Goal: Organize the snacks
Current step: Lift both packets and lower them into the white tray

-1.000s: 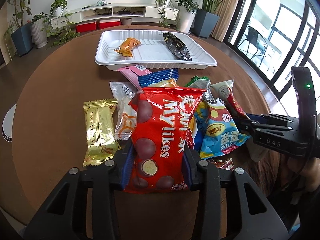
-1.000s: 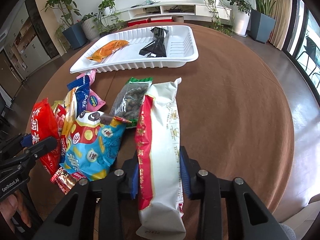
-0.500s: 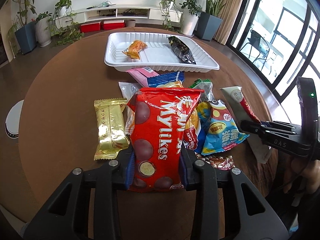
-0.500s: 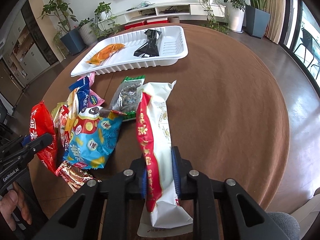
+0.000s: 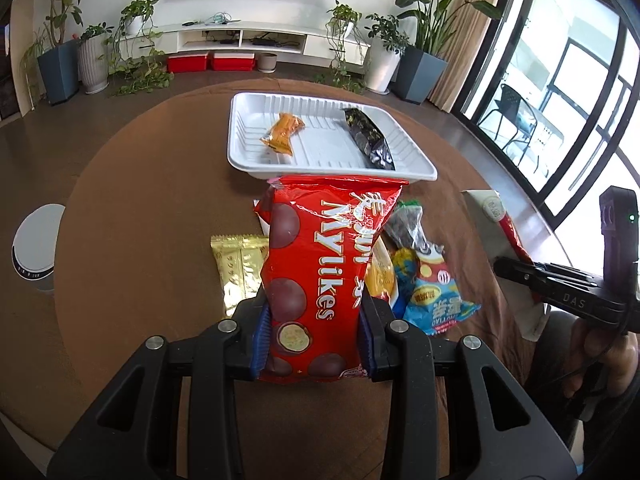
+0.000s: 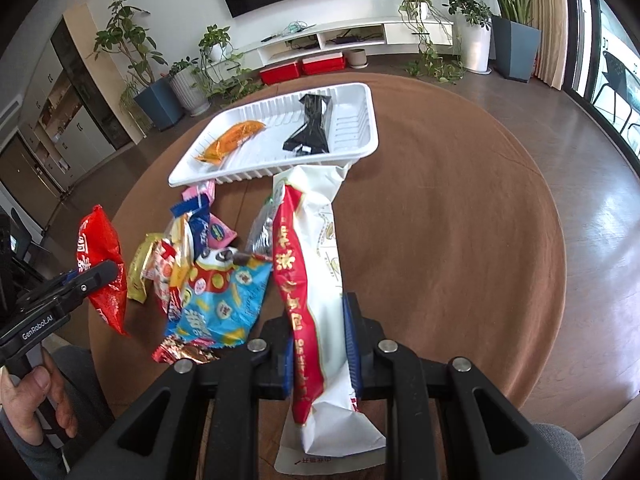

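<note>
with the left gripper (image 5: 312, 334) clenched on the red mylikes bag (image 5: 320, 272) and the right gripper (image 6: 318, 354) clenched on the long white-and-red packet (image 6: 316, 280), both should travel forward, staying above the loose pile, to the white tray (image 5: 256, 160) ahead, setting each down beside the orange (image 5: 282, 134) and black (image 5: 368, 142) packets.

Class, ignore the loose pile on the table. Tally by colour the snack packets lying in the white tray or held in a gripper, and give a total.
Orange: 1, orange packet in the white tray
Black: 1, black packet in the tray
Red: 1, red Mylikes bag in the left gripper
White and red: 1, long packet in the right gripper
Total: 4
</note>
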Tool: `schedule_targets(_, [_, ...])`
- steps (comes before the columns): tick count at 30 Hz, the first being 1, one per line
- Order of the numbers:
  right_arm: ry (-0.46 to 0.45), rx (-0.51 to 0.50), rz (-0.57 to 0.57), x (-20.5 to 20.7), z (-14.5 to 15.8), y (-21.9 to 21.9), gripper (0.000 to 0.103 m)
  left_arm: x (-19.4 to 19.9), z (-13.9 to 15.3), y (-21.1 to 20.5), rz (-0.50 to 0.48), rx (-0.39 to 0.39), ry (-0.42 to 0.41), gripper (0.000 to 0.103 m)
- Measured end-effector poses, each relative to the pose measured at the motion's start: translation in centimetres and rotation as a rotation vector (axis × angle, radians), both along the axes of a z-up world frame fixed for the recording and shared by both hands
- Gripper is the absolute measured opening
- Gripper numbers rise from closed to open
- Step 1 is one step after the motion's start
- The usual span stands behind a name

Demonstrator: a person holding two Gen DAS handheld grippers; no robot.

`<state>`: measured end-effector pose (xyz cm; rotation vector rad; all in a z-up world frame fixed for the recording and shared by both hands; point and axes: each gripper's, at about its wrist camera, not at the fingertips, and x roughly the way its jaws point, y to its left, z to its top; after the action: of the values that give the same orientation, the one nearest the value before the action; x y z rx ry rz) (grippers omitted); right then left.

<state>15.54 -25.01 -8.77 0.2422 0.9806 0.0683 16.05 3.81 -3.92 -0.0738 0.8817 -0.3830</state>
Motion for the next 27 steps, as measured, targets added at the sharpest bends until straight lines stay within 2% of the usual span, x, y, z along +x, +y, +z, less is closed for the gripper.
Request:
schedule_targets(8, [-0.039,0.014,-0.043,2.4,2.1,-2.7,0.022,3.4,2.6,2.6,0.037,-0.037,-0.026,0.032])
schedule_targets(18, [-0.096,0.038,-0.102,8.6,5.5,-6.7,0.022,11.3,8.3,3.1,0.027,-0.004,-0.089,0.032])
schedule_targets(23, [-0.136,0.034,-0.065,12.3,7.6,-6.0,0.022,15.7,9.4,1.5,-0.017,0.022,-0.071,0.032])
schedule_targets(27, [-0.137,0.052,-0.008,16.1,8.1,-4.2,0.022,19.8,8.8,-0.1,-0.045,0.055,-0.046,0.032])
